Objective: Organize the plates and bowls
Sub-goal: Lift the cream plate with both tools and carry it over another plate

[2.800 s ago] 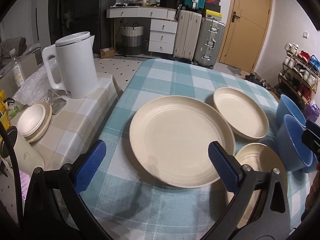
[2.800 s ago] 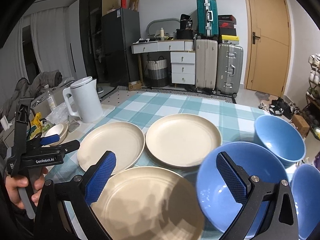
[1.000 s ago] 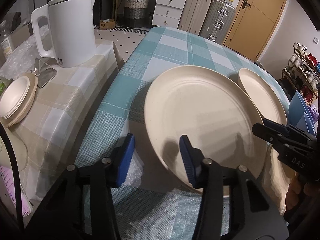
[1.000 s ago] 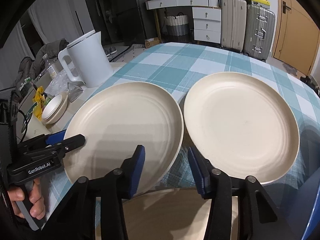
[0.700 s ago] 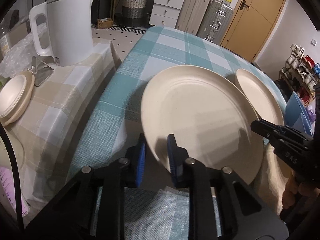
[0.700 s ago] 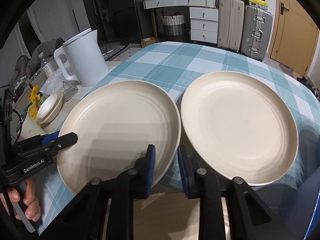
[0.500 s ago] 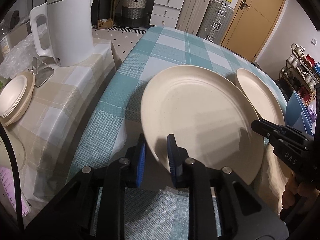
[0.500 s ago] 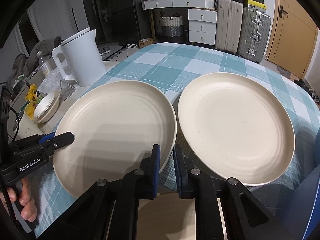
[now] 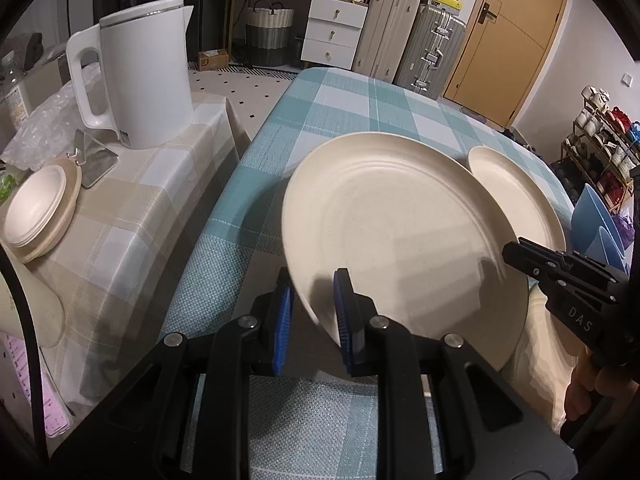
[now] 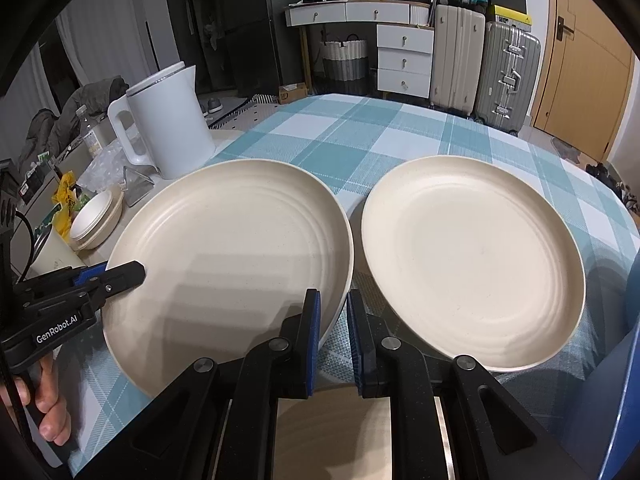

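Observation:
A large cream plate is held by both grippers, lifted and tilted above the checked table. My left gripper is shut on its near-left rim. My right gripper is shut on its right rim; the same plate shows in the right wrist view. The right gripper also shows in the left wrist view, and the left gripper in the right wrist view. A second cream plate lies flat to the right. A third cream plate lies under my right gripper. Blue bowls stand at the far right.
A white kettle stands on a beige-checked side table at the left, with stacked small cream dishes and a phone stand. The teal-checked table extends back. Suitcases and drawers stand behind.
Both grippers went from open to shut on opposite rims of the large plate. The plate has since risen off the cloth and tilted slightly.

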